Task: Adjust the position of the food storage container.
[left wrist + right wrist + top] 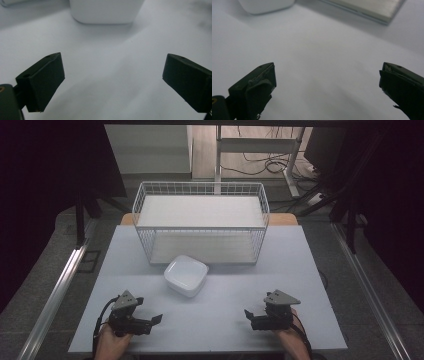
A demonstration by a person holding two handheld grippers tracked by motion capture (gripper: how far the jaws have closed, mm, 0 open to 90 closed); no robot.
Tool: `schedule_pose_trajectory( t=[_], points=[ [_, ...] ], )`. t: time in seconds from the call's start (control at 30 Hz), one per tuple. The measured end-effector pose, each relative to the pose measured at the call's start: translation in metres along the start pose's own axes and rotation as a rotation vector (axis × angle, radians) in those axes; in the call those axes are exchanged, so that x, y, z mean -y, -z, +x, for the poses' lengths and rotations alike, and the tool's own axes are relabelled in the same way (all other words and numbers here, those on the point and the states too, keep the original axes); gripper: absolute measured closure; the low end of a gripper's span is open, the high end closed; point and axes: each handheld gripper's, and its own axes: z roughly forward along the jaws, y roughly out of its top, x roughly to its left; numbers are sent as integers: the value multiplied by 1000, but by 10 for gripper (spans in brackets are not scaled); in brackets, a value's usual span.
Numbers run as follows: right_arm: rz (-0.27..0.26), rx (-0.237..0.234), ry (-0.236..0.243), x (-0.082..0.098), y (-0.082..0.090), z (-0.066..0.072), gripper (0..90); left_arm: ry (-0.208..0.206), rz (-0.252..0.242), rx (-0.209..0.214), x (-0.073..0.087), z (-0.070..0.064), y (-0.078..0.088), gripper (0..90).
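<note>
Left gripper [150, 322] lower left, right gripper [252, 317] lower right — both jaws wide, empty; white bowl [186, 275] centre, apart from both.

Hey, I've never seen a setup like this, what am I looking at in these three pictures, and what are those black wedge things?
There is no robot here: a person sits at a pale grey table and holds a hand-held tool with two black jaws in each hand. The high view looks down from above the person. The left gripper is at the lower left and the right gripper at the lower right.

The other two pictures come from small cameras riding on those tools. The black wedges are each tool's own jaws. In both views the jaws stand wide apart with only bare table between them, so nothing is held.

On the table lies a shallow white square bowl with rounded corners, with both grippers short of it. Behind it stands a white wire basket rack with a flat shelf.
</note>
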Motion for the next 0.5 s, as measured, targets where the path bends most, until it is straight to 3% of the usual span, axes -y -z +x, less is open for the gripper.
schedule_pose_trajectory(
  t=[0.1,0.13,0.2,0.33,0.5],
  points=[
    [-4,-16,26,0,-5,4,2,13,0,13,2,5,-2,32],
    [24,1,67,2,-9,9,0,23,19,17,3,8,-3,31],
    [35,-3,91,2,-10,12,0,26,23,21,3,10,-3,31],
    [15,-11,84,0,-7,11,0,2,3,25,1,9,-2,32],
    [31,-5,72,0,-8,10,0,-5,8,17,1,10,-3,31]
  ],
)
